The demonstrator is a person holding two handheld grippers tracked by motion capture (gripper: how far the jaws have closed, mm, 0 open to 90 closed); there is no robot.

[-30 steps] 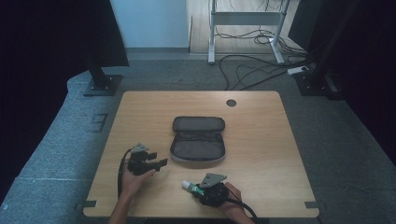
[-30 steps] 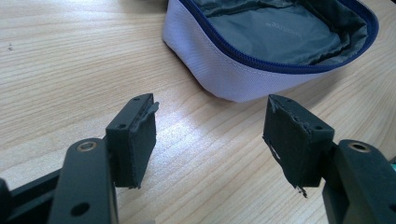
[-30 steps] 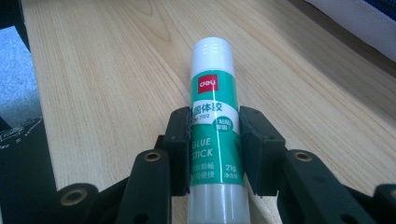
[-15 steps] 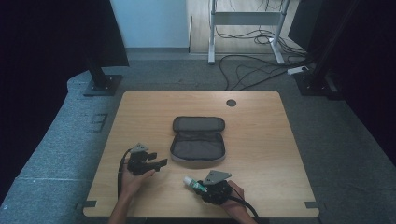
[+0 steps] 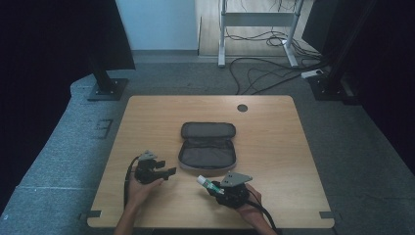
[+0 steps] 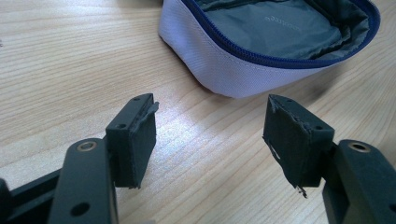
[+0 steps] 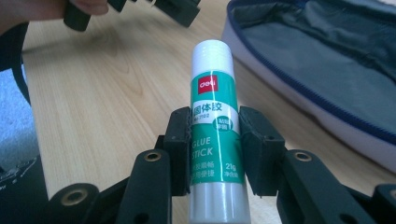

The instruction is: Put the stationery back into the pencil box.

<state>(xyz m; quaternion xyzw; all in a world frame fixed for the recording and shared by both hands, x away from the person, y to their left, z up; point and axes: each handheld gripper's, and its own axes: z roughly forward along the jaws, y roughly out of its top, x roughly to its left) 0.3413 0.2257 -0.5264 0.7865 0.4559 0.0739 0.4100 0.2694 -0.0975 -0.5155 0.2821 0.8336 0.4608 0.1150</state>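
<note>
Glue stick (image 7: 215, 135) held tight in the right gripper (image 5: 219, 186), near the front of the wooden desk (image 5: 274, 142)
The glue stick is green and white with a white cap, and the right gripper's two black fingers (image 7: 180, 149) squeeze its middle from both sides. Its cap points toward the open grey pencil case (image 5: 207, 147), which lies flat in the middle of the desk with its zip undone. The left gripper (image 5: 166, 171) sits just beside the case's near left corner, low over the desk, with its fingers (image 6: 135, 135) spread wide apart and nothing between them. A hand (image 5: 139, 188) holds each gripper from the front edge
</note>
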